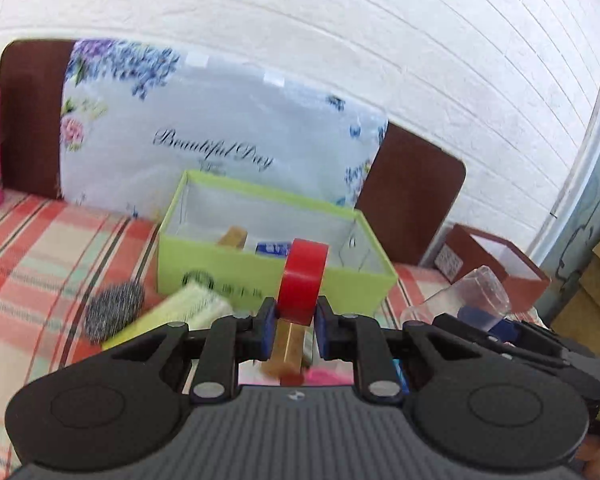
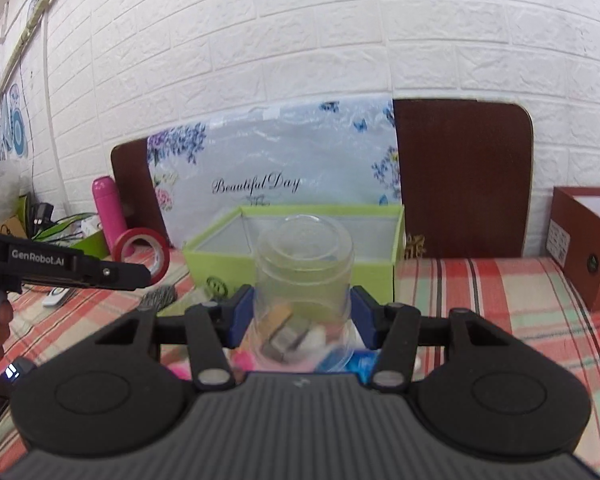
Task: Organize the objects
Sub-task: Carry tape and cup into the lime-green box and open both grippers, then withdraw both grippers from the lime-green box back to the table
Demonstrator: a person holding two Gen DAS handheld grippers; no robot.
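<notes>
My left gripper [image 1: 296, 316] is shut on a red tape roll [image 1: 303, 280] and holds it upright in the air just in front of the lime green box [image 1: 204, 252]. The roll also shows in the right wrist view [image 2: 142, 254], at the tip of the left gripper. My right gripper [image 2: 303, 316] is shut on a clear plastic cup [image 2: 304, 280], held upside down in front of the same green box [image 2: 216, 254]. The box holds a tan block [image 1: 233, 237] and a blue packet [image 1: 274, 248].
A plaid cloth [image 2: 480, 300] covers the table. A steel scrubber [image 1: 114, 310] and a pale green box [image 1: 180, 312] lie left of the left gripper. A floral bag [image 1: 220, 132] leans on a brown board behind. A red-brown box [image 2: 584, 240] stands right, a pink bottle [image 2: 109, 212] left.
</notes>
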